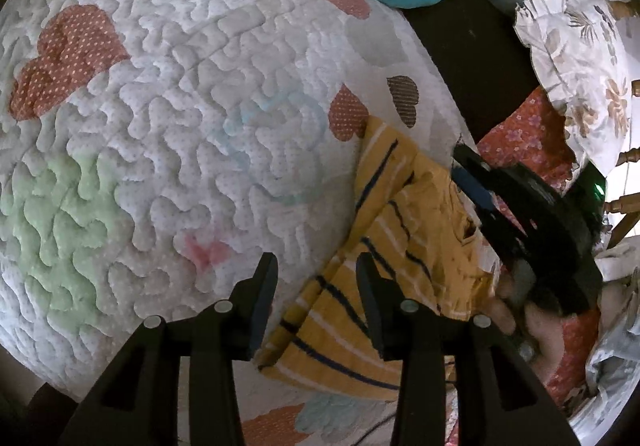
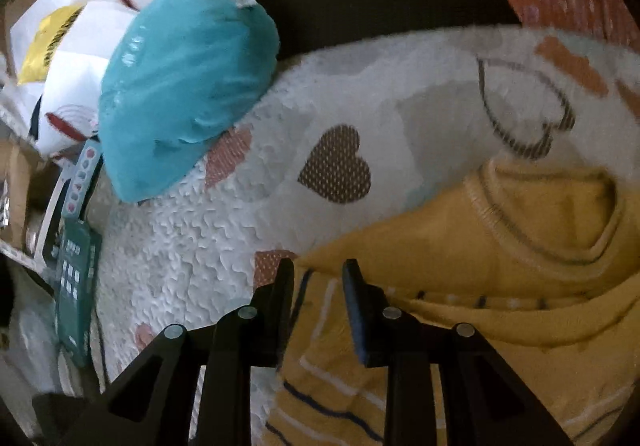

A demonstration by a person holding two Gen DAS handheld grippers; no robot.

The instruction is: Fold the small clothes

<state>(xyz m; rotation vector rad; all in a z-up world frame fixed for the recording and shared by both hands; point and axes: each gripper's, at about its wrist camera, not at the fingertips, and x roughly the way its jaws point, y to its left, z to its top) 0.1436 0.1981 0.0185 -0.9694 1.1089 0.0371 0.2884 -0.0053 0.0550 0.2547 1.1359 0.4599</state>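
Near the quilt's [image 1: 168, 117] edge we hold both grippers, left [image 1: 316, 266] and right [image 2: 318, 270], narrowly parted over the yellow striped garment [image 1: 384, 246], gripping nothing.

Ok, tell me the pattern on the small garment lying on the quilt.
Mustard yellow garment with thin dark navy and white stripes, clearest in the left wrist view.
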